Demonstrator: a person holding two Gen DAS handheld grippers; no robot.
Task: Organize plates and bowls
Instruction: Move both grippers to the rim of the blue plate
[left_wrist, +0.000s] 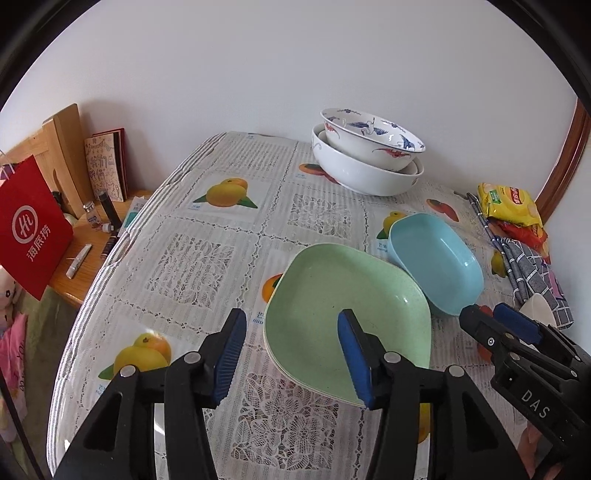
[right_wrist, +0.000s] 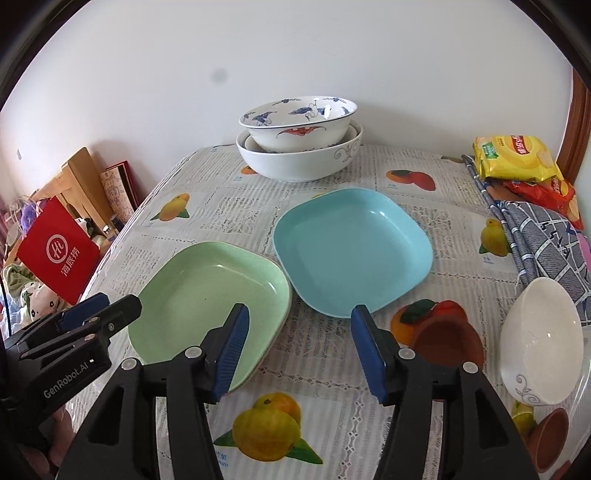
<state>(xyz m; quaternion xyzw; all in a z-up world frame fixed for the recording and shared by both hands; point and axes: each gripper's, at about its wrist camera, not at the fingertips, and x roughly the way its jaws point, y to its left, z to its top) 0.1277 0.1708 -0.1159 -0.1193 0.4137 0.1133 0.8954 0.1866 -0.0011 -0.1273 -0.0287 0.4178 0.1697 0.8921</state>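
Observation:
A green square plate (left_wrist: 347, 306) (right_wrist: 210, 295) lies on top of a cream plate near the table's front. A blue square plate (left_wrist: 436, 262) (right_wrist: 351, 247) lies beside it to the right, touching it. Two white patterned bowls (left_wrist: 369, 155) (right_wrist: 299, 136) are nested at the back. A small white bowl (right_wrist: 539, 339) stands at the right front. My left gripper (left_wrist: 291, 354) is open and empty over the green plate's near left edge; it also shows in the right wrist view (right_wrist: 99, 310). My right gripper (right_wrist: 299, 350) is open and empty in front of both plates; it also shows in the left wrist view (left_wrist: 495, 317).
Yellow and red snack bags (right_wrist: 517, 158) and a blue checked cloth (right_wrist: 543, 236) lie along the table's right edge. A red paper bag (left_wrist: 33, 229), a book and small items stand on a wooden side table left of the table.

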